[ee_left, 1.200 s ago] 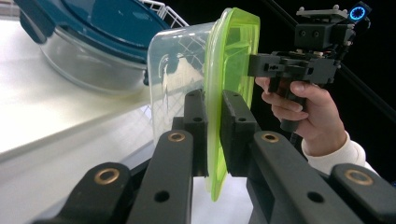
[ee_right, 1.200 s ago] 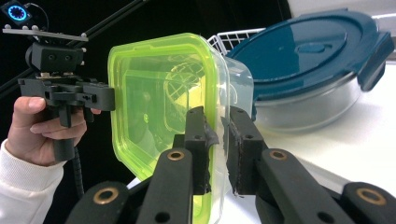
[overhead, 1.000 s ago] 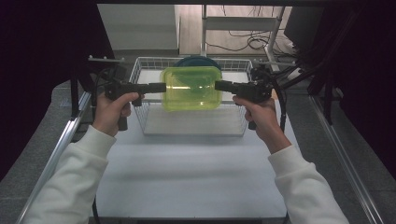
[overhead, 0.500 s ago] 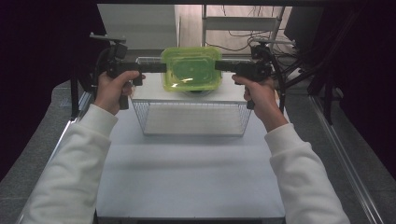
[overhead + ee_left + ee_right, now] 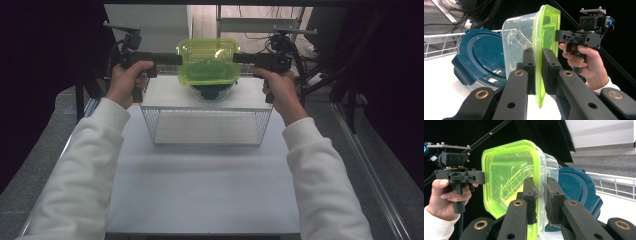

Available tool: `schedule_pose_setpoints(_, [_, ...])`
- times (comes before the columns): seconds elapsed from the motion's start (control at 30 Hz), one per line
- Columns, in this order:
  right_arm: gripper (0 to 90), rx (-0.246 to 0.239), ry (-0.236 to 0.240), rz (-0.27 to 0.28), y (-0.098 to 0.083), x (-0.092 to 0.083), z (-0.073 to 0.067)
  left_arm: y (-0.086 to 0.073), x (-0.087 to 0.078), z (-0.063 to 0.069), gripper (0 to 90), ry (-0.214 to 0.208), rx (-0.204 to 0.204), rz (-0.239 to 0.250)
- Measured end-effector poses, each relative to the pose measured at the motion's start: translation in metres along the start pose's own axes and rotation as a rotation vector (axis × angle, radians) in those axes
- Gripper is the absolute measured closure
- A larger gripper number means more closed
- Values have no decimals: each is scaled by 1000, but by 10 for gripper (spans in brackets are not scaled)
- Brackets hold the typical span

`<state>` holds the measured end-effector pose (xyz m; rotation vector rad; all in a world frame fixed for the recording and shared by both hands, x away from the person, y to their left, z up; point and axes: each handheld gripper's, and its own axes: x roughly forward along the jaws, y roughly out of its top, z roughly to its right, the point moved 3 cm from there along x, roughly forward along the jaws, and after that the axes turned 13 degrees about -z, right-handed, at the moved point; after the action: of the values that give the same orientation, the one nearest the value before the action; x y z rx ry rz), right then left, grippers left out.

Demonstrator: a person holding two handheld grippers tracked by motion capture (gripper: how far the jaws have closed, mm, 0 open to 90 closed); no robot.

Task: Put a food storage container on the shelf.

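A clear container with a yellow-green lid (image 5: 209, 61) hangs in the air over the far end of the wire basket (image 5: 150, 125). My left gripper (image 5: 178, 59) is shut on the lid's left rim, and my right gripper (image 5: 236, 57) is shut on its right rim. In the left gripper view the jaws (image 5: 537, 67) pinch the lid edge (image 5: 547, 30), with the clear tub (image 5: 519, 42) to their left. The right gripper's jaws (image 5: 540, 192) clamp the opposite edge of the lid (image 5: 509, 175). Below the held container sits a dark blue lidded container (image 5: 210, 91).
The dark blue container (image 5: 481, 57) rests on the white floor at the basket's far end, close to the wire rail (image 5: 439, 45). A white table (image 5: 200, 185) lies in front of the basket. Metal frame bars (image 5: 370, 175) flank both sides.
Both hands have lifted the yellow-green lidded container and carried it away from the person, from over the basket's middle to above the dark blue container.
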<state>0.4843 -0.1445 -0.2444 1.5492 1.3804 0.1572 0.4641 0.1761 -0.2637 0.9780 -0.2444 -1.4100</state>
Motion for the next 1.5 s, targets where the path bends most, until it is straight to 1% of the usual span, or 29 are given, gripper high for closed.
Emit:
schedule_pose_setpoints(0.03, [791,7,-2,-3,1,1,2,1,1,-2,829,-2,-1,-2])
schedule_pose_setpoints(0.07, [790,13,-3,-5,1,1,4,2,3,-6,829,-6,-20,-11])
schedule_pose_setpoints(0.1, [790,31,-5,-14,1,3,7,3,5,-8,829,-8,-26,-15])
schedule_pose_setpoints(0.13, [789,45,-5,-23,1,4,9,3,7,-12,829,-11,-41,-25])
schedule_pose_setpoints(0.2, [789,74,-7,-43,0,7,14,3,11,-17,829,-15,-59,-38])
schedule_pose_setpoints(0.3, [789,99,-9,-58,1,10,21,4,15,-23,829,-25,-81,-45])
schedule_pose_setpoints(0.33, [788,107,-9,-64,1,11,23,5,16,-25,829,-27,-86,-44])
schedule_pose_setpoints(0.43, [787,130,3,-59,3,12,29,7,19,-30,827,-55,-115,-24])
schedule_pose_setpoints(0.57, [782,174,28,-58,7,15,37,11,21,-37,815,-59,-144,-12])
schedule_pose_setpoints(0.63, [779,202,36,-61,10,18,41,14,23,-42,804,-67,-168,-10])
schedule_pose_setpoints(0.67, [777,214,42,-61,11,19,43,15,24,-46,801,-76,-193,-9])
schedule_pose_setpoints(0.7, [774,235,48,-62,12,21,45,15,25,-49,796,-87,-214,-4])
schedule_pose_setpoints(0.73, [772,253,52,-63,13,23,47,15,25,-51,792,-95,-233,-2])
schedule_pose_setpoints(0.77, [770,273,57,-62,13,24,49,16,26,-53,789,-100,-242,1])
schedule_pose_setpoints(0.93, [756,331,78,-53,13,28,55,16,28,-59,769,-105,-273,11])
schedule_pose_setpoints(1.0, [749,340,79,-52,12,31,57,15,29,-60,757,-99,-279,12])
schedule_pose_setpoints(1.03, [745,352,83,-58,12,31,57,14,29,-61,747,-90,-283,11])
schedule_pose_setpoints(1.17, [726,362,91,-57,10,34,57,13,30,-64,722,-83,-289,24])
schedule_pose_setpoints(1.2, [719,363,94,-57,10,35,58,13,31,-63,712,-77,-280,25])
schedule_pose_setpoints(1.23, [687,360,95,-56,9,35,58,12,31,-63,695,-66,-274,25])
schedule_pose_setpoints(1.3, [538,342,102,-40,10,37,55,13,31,-63,573,-21,-261,39])
schedule_pose_setpoints(1.37, [472,302,59,-18,10,36,50,13,30,-61,411,9,-253,57])
schedule_pose_setpoints(1.43, [399,268,37,9,9,35,45,13,26,-58,326,42,-230,77])
schedule_pose_setpoints(1.47, [367,252,25,19,9,34,42,13,23,-55,298,71,-203,88])
schedule_pose_setpoints(1.5, [336,225,7,27,8,31,38,12,21,-51,276,89,-191,92])
